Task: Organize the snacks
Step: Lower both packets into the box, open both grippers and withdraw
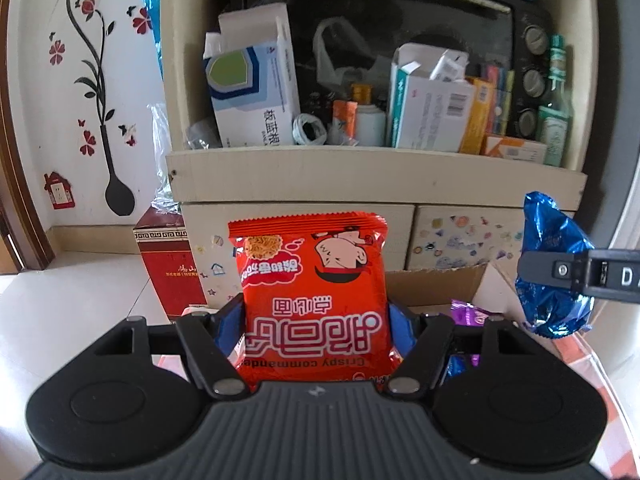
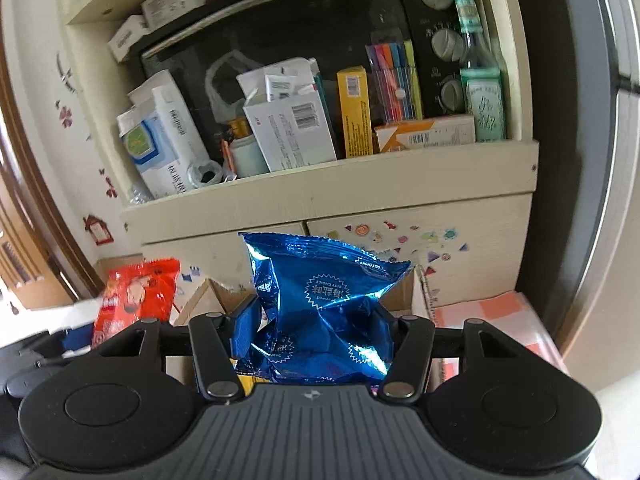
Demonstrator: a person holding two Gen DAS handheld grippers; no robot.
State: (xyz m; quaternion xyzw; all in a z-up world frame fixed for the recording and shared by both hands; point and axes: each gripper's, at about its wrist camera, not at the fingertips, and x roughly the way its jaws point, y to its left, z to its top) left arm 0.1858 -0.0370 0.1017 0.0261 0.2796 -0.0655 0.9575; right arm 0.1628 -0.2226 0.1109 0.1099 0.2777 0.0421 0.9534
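Observation:
My left gripper [image 1: 316,332] is shut on a red crispy-noodle packet [image 1: 314,292] and holds it upright above a cardboard box [image 1: 436,280]. My right gripper [image 2: 316,336] is shut on a crumpled blue foil snack bag [image 2: 320,308], also held over the cardboard box [image 2: 404,296]. In the left wrist view the blue bag [image 1: 556,276] and a right fingertip [image 1: 556,270] show at the right edge. In the right wrist view the red packet [image 2: 136,300] shows at the left. A purple snack packet [image 1: 468,314] lies in the box.
A cream cabinet [image 1: 376,168] stands close ahead, its shelf crowded with medicine boxes, bottles and a black oven [image 1: 400,20]. A red carton [image 1: 172,268] stands on the floor to the left. An orange-checked surface [image 2: 500,320] lies to the right.

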